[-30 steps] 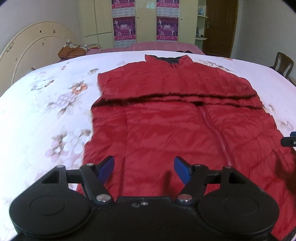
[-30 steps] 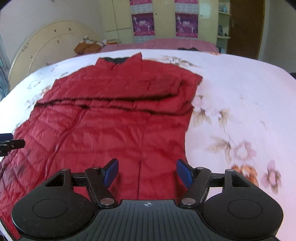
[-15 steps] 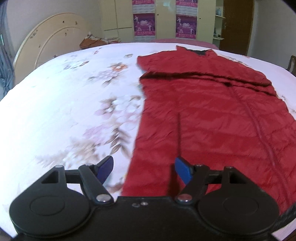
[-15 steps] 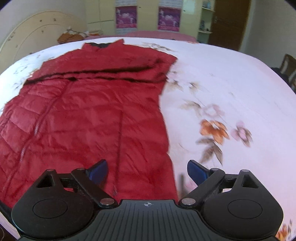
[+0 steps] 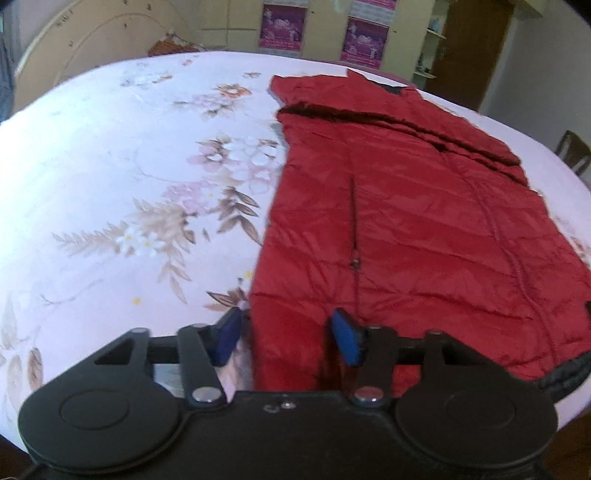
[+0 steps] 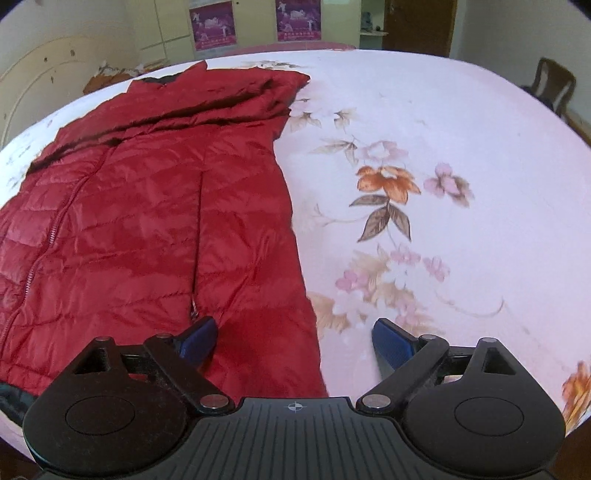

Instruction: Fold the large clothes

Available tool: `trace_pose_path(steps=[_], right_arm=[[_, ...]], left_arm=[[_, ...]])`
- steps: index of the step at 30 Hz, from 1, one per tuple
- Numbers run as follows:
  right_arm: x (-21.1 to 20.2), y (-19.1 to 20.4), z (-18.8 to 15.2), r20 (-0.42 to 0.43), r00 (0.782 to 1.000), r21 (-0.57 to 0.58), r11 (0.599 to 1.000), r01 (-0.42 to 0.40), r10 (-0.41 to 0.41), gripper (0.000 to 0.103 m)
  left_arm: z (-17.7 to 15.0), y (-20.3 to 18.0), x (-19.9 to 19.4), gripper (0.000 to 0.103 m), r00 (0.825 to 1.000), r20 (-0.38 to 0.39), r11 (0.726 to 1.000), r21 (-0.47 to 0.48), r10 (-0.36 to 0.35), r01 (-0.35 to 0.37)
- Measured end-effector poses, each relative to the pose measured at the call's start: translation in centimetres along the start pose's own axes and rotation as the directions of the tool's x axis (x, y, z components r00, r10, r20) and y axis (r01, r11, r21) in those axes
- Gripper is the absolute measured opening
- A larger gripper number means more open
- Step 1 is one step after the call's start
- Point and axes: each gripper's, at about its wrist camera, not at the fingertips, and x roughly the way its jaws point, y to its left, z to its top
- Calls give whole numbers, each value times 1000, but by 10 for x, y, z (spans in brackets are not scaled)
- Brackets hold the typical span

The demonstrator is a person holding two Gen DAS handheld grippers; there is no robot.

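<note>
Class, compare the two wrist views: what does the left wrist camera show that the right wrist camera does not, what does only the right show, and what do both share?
Only the left wrist view shows the left gripper, jaws open, straddling the red jacket's left side edge near the hem, and the floral sheet on that side.

Only the right wrist view shows the right gripper, jaws open wide, straddling the jacket's right side edge, plus the orange flower print.

Both show the jacket spread flat on the bed sheet, sleeves folded across the chest, dark collar far away, two purple posters and a wooden chair.
</note>
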Motion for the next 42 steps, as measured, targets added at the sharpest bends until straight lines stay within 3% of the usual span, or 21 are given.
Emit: trace_pose_path(steps=[2,4,7,10,14,18,28,42], right_arm=[[-4,1,-2,1,1000,-3,1000,-13,13,68],[-6,4,-2,-7,999,-1,999,-43,43,44],[-9,8,-2,-20,997,3,997,-71,71,25],[-12,8,-1,-30,993,34,993,-116,117,9],[-24,12,6,3,990,29,989,-143,143,7],[-40,20,17,63,986,13,988,-154,153,7],[-63,25,66,239,961,5,989,-148,143,7],[2,27,200,364,922,-8,990,-140,134,7]], left_arm=[[-1,-2,-1,32,999,-9,999,2,-32,32],[-1,-4,-1,23,999,-14,999,6,-50,51],[0,-5,-1,12,996,-28,996,-3,-87,87],[3,-3,-4,7,992,-18,992,-24,-123,123],[11,-1,-16,6,986,38,984,-62,-162,164],[23,-6,-30,6,977,109,982,-41,-181,186],[73,-22,-40,6,934,270,970,-4,-233,243],[192,-41,15,6,906,407,988,-41,-119,149]])
